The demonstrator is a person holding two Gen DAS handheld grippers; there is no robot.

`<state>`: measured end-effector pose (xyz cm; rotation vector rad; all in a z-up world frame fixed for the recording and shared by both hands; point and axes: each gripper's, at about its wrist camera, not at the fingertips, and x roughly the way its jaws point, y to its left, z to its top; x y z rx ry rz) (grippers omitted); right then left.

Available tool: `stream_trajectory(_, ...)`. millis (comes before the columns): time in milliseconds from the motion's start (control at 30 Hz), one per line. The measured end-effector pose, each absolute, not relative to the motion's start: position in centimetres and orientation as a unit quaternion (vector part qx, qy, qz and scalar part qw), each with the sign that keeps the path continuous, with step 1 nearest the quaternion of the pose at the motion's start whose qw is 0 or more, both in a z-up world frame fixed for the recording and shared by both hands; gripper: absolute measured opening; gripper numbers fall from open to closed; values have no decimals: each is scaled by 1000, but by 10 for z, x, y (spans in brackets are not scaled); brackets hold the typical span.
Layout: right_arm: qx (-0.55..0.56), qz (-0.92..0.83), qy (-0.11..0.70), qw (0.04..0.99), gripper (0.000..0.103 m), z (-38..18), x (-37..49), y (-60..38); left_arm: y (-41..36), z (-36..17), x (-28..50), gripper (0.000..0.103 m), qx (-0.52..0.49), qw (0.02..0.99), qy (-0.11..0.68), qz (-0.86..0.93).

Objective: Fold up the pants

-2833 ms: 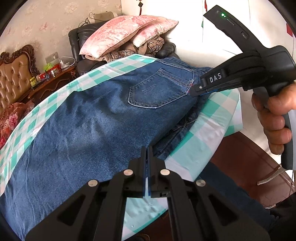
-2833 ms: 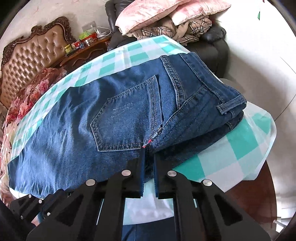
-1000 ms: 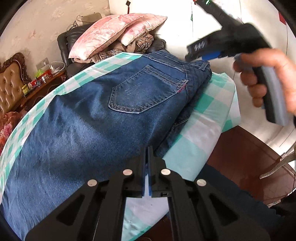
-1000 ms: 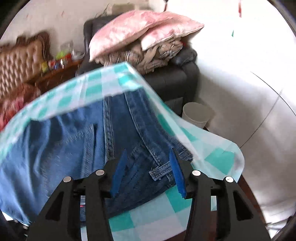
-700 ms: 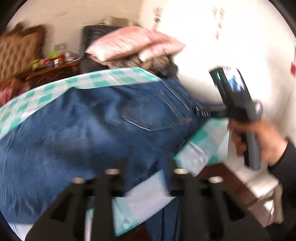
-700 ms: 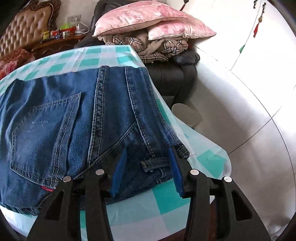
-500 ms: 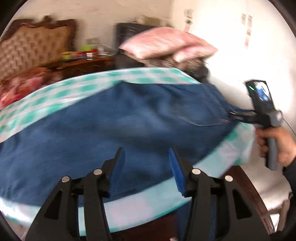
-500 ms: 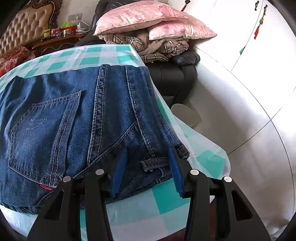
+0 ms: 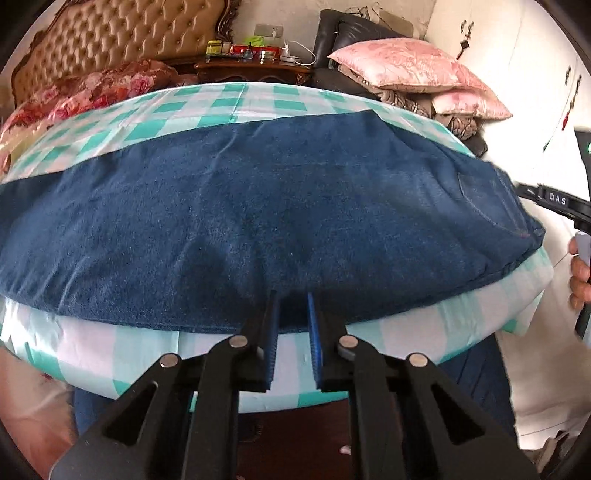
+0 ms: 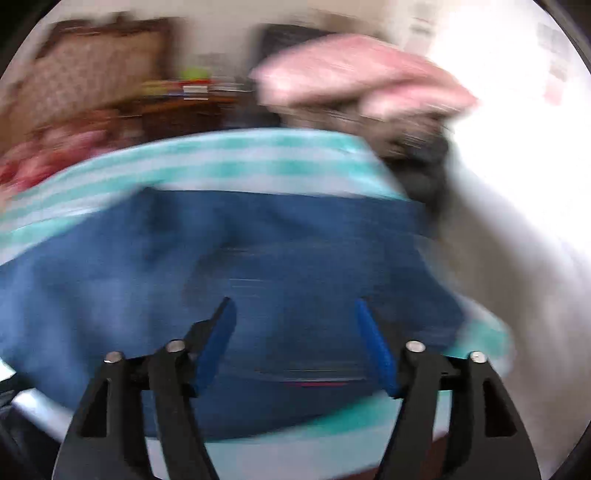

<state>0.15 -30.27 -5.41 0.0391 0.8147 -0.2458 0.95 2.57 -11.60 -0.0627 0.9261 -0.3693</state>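
Dark blue jeans [image 9: 258,206] lie folded lengthwise across a table covered with a teal-checked cloth [image 9: 184,110]; the waist and back pocket are at the right. My left gripper [image 9: 290,295] hovers at the near edge of the leg. Its jaws are closing to a narrow gap, and I cannot tell whether denim is caught between them. The right wrist view is blurred by motion. In it my right gripper [image 10: 291,306] is over the seat of the jeans [image 10: 258,258], its jaws opening wide and empty. The right gripper's body [image 9: 554,201] and the hand [image 9: 580,273] holding it show at the jeans' waist end.
Pink pillows [image 9: 402,66] are piled on a dark armchair beyond the table's right end. A tufted headboard [image 9: 122,33], a red floral blanket [image 9: 92,88] and a cluttered nightstand [image 9: 255,68] lie behind. The cloth hangs over the near table edge above a dark floor.
My left gripper slid left along the jeans' near edge, opened, then narrowed. My right gripper left the waistband corner, spread wider and swung left over the pocket area.
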Motion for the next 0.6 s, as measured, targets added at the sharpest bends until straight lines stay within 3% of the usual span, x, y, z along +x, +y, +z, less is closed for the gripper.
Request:
stream_trajectory(67,12,-55,392,918,77,-51,12,-248,35,-116,12,19,-72,872,449,-182)
stream_trajectory(100,6,-22,397,917,80,-52,19,-217,41,-115,13,30,-88,871,449,-181)
stream_trajectory(133,0,1,398,918,81,-52,22,-192,49,-112,12,50,-103,873,444,-172)
stream_trajectory(200,-17,32,378,925,89,-56,25,-144,76,-100,7,74,-112,893,420,-114)
stream_trajectory(300,-46,62,381,921,89,-67,30,-96,120,-83,8,95,-97,913,397,-18)
stream_trajectory(400,-57,73,399,912,89,-81,33,-62,156,-75,15,101,-69,919,387,23)
stream_trajectory(600,-71,82,453,885,89,-117,39,-44,202,-73,49,101,35,931,364,14)
